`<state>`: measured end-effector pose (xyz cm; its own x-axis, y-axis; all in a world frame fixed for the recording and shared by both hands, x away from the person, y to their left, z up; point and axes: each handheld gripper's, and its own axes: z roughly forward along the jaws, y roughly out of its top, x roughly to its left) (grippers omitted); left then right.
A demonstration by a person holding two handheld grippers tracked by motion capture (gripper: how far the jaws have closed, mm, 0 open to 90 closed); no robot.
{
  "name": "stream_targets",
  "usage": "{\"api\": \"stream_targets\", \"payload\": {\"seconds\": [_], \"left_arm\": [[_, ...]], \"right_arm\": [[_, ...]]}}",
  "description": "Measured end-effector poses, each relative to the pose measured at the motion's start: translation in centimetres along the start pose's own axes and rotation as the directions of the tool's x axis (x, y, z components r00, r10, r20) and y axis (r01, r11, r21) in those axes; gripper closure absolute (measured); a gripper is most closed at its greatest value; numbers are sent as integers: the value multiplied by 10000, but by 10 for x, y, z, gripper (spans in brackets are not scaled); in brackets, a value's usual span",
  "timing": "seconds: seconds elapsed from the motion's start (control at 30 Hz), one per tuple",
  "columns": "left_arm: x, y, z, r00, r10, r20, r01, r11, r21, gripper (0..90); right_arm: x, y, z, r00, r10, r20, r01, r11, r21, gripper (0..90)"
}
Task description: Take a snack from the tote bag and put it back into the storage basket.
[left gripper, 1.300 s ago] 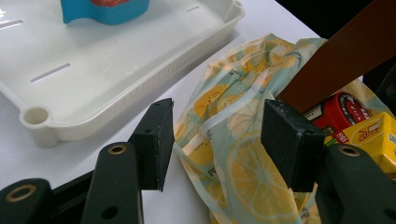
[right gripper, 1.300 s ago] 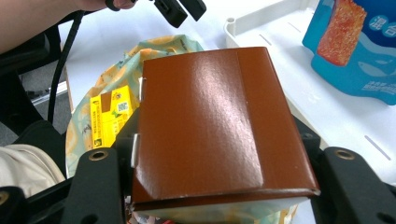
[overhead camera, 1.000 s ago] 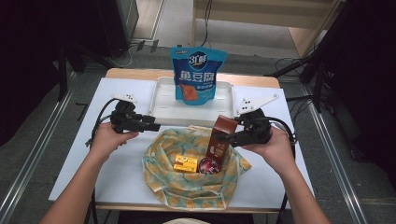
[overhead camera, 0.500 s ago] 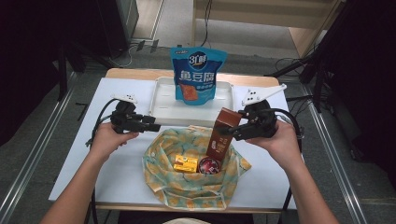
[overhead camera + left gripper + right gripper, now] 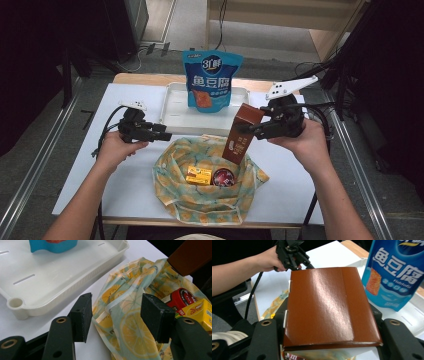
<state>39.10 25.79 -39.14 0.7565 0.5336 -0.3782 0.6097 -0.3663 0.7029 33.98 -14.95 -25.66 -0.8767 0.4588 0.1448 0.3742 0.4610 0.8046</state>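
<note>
The tall glossy brown carton [image 5: 242, 134] is pinched near its top by the right gripper [image 5: 256, 131], tilted, above the rim of the soft lemon-print fabric bag [image 5: 200, 200]. Vs. the earlier frame, carton and right gripper are raised approx. one step higher; the carton base is now lifted out of the bag. The left gripper [image 5: 165, 135] is held spread, nothing pinched, just beside the bag's edge, posn. unchanged. A small yellow box [image 5: 198, 175] and a round red tin [image 5: 223, 176] lie inside. A shiny blue snack pouch [image 5: 210, 80] stands in the rigid white plastic tray [image 5: 175, 107].
</note>
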Motion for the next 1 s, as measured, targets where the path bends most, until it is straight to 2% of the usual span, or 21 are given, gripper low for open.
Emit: {"api": "stream_targets", "payload": {"seconds": [0.3, 0.4, 0.6, 1.0], "left_arm": [[0, 0, 0, 10000, -17, 1, 17, 10000, -8, 433], [0, 0, 0, 10000, -36, 7, 36, 10000, -29, 434], [0, 0, 0, 10000, -32, 41, 32, 10000, -31, 433], [0, -1, 1, 9999, 84, 85, -85, 9999, 66, 433]], "right_arm": [[-13, 11, -3, 9995, 57, 322, -54, 9999, -102, 436], [-16, 13, -3, 9996, 112, 261, -106, 9997, -200, 436], [-25, 20, -2, 9983, 156, 554, -145, 9997, -211, 437], [-47, 27, 22, 9954, 453, 844, -454, 9990, -12, 439]]}}
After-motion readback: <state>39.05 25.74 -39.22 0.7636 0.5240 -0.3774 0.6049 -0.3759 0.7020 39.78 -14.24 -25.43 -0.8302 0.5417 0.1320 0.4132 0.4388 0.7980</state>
